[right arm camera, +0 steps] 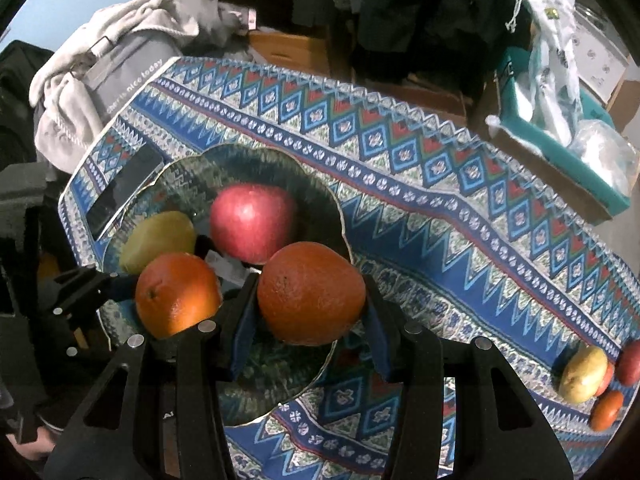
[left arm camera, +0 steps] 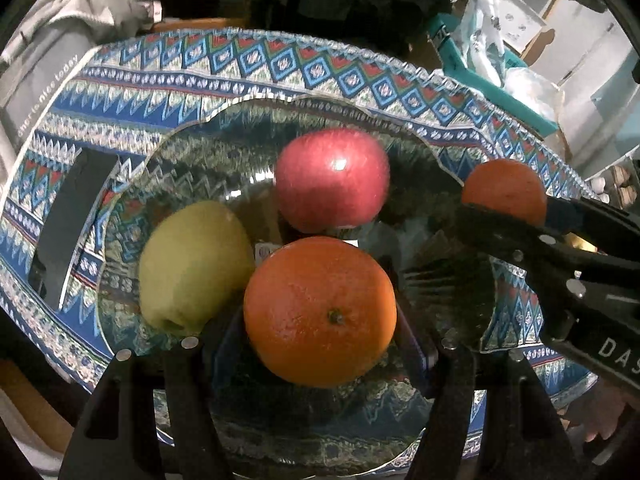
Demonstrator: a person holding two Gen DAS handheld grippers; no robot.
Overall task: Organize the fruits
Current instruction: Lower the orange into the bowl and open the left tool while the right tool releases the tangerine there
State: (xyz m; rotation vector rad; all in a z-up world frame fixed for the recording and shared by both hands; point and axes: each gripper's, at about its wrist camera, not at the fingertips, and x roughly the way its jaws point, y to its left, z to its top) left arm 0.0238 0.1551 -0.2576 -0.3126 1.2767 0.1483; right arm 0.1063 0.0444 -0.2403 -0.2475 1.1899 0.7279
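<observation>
A scalloped glass bowl [left arm camera: 132, 184] [right arm camera: 340, 208] stands on the patterned cloth. In it lie a red apple [left arm camera: 332, 178] [right arm camera: 252, 228] and a yellow-green apple [left arm camera: 192, 268] [right arm camera: 160, 240]. My left gripper [left arm camera: 320, 336] [right arm camera: 172, 304] is shut on a bright orange [left arm camera: 320, 312] [right arm camera: 178, 294] just above the bowl's near side. My right gripper [right arm camera: 312, 320] [left arm camera: 506, 210] is shut on a darker orange [right arm camera: 312, 292] [left arm camera: 504, 190], which hangs over the bowl's right rim. Its blue pads [right arm camera: 244, 320] press on both sides of that orange.
A black phone [left arm camera: 68, 220] [right arm camera: 124, 188] lies left of the bowl. Several more fruits [right arm camera: 584, 374] sit at the cloth's far right edge. Grey clothing [right arm camera: 100, 80] is piled at the back left. A teal box [right arm camera: 560, 152] with plastic bags stands at the back right.
</observation>
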